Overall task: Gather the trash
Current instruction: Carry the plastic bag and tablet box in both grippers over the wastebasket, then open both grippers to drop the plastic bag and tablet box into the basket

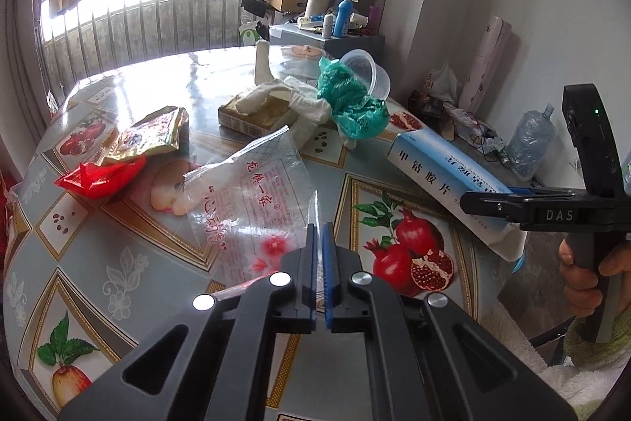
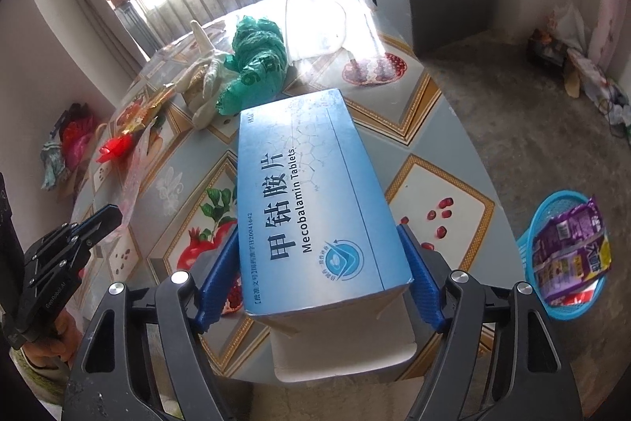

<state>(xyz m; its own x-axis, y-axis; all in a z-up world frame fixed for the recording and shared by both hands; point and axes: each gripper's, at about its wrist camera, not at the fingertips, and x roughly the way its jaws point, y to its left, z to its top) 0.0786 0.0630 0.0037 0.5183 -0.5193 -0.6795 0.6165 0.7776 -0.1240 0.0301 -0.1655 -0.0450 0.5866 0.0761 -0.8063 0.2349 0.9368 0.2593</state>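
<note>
We are working over the round table (image 2: 445, 129) with its fruit-patterned cover, litter lying toward its far edge. Our right gripper (image 2: 319, 263) is clamping the long blue cardboard tablet box (image 2: 311, 192) by its sides, holding it above the table's near edge. Next, we judge, it needs swinging right and down to the blue plastic basket (image 2: 532, 235) on the floor. Our left gripper (image 1: 318, 251), fingers nearly together and empty, is hovering over the clear printed plastic bag (image 1: 252, 200).

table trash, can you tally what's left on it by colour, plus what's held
red: 1, crumpled red wrapper
green: 1, green plastic bag
clear: 2, printed clear bag, plastic cup
gold: 1, foil snack packet
blue: 1, Mecobalamin tablet box, held in the right gripper
total: 6
</note>
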